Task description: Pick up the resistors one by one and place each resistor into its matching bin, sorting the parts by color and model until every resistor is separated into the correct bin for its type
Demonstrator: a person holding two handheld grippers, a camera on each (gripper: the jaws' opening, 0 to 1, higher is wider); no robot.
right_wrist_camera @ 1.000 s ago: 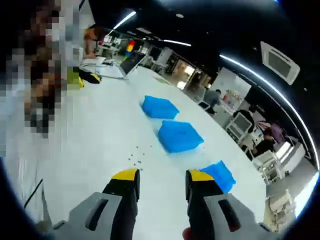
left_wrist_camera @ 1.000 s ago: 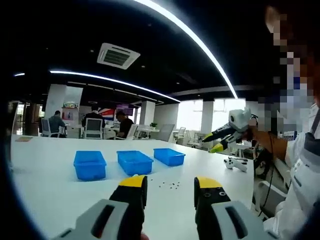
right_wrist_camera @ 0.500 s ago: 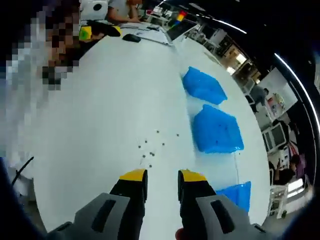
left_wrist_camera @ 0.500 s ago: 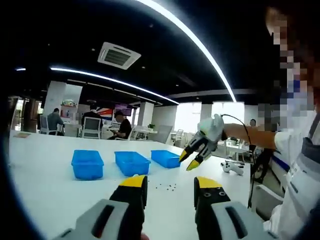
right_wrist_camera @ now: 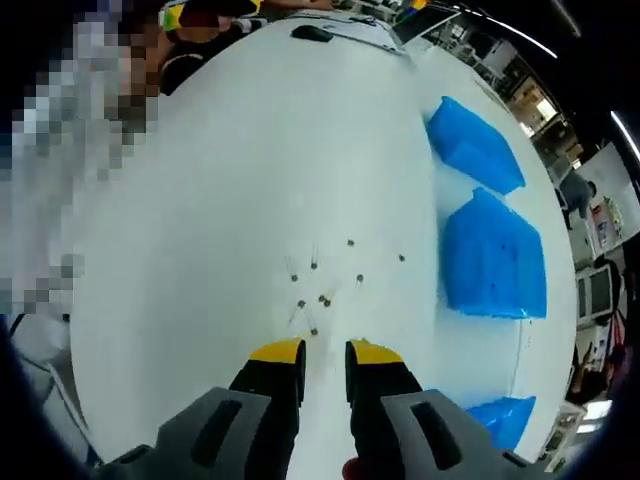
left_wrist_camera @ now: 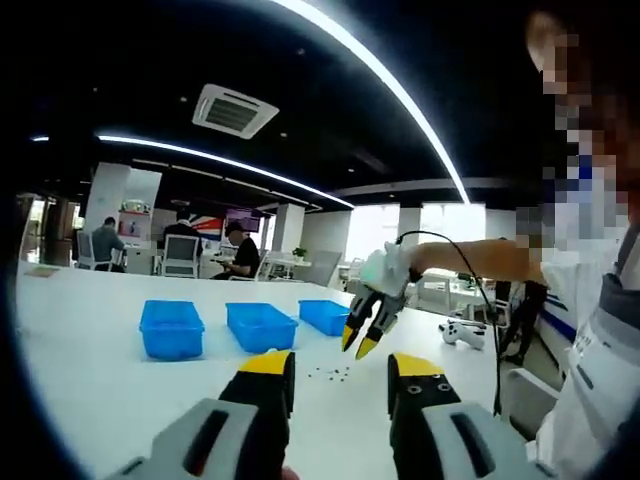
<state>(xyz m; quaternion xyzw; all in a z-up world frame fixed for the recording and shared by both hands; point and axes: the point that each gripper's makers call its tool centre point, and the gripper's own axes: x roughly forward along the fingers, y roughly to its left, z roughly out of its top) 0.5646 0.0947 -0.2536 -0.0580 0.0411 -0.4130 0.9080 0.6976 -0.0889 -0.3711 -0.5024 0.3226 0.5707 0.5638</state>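
"How far along is the sorting?"

"Not begun, I'd say. Resistors (right_wrist_camera: 322, 290) lie loose just ahead of the right gripper (right_wrist_camera: 325, 352), jaws slightly parted, empty."

"The bins?"

"Blue bins (right_wrist_camera: 494, 255) beyond, to its right. Left gripper (left_wrist_camera: 341, 365) open, idle."

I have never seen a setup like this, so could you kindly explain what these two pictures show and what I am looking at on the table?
No robot here: a person holds a two-jaw claw in each hand, each with its own camera. In the left gripper view, the left claw hangs open, and the right claw reaches in. The right gripper view looks down past the right claw, jaws nearly closed, holding nothing, above small scattered resistors on the white table. Three blue bins stand in a row.
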